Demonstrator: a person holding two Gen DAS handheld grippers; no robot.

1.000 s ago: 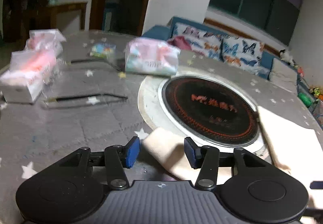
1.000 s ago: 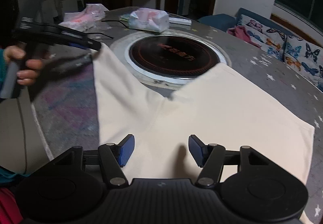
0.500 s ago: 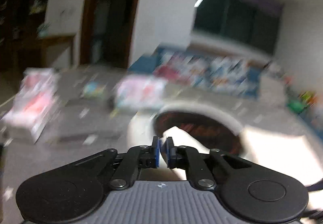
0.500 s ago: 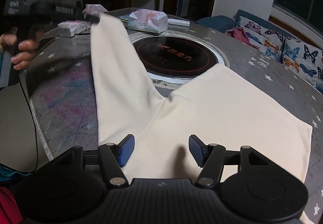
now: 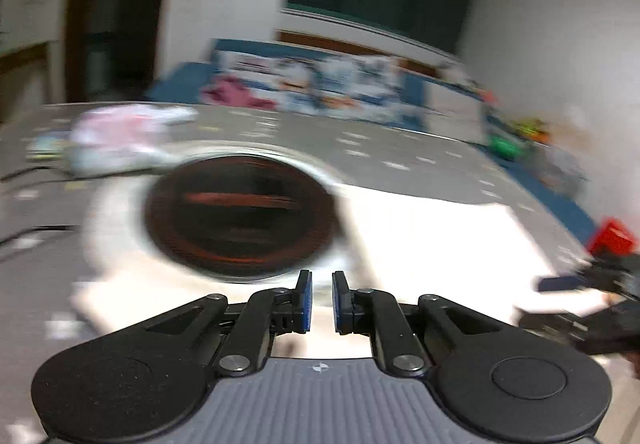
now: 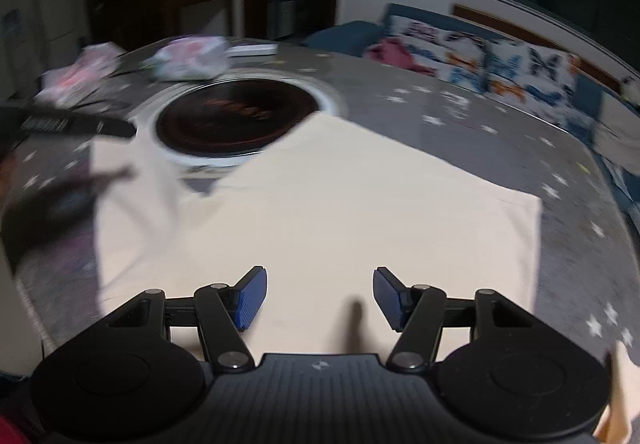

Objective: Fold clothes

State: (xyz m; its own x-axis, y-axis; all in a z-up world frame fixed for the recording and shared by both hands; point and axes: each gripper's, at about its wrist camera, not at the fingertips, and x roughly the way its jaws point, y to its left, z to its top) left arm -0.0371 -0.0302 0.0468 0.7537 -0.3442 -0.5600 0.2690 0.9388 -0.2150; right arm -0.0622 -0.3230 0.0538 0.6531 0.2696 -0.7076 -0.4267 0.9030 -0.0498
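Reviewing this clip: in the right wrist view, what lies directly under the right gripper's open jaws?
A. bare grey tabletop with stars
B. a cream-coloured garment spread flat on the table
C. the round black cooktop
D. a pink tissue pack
B: the right gripper hangs with its blue pads wide apart over the cream-coloured garment, while the cooktop and the tissue pack sit further back.

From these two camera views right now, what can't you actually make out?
- Left wrist view: motion blur smears the lettering on the round cooktop and the pink packet.
- Left gripper: its nearly shut pads hide whether cream cloth is pinched.
- Right wrist view: the right gripper body covers the cloth's near edge.
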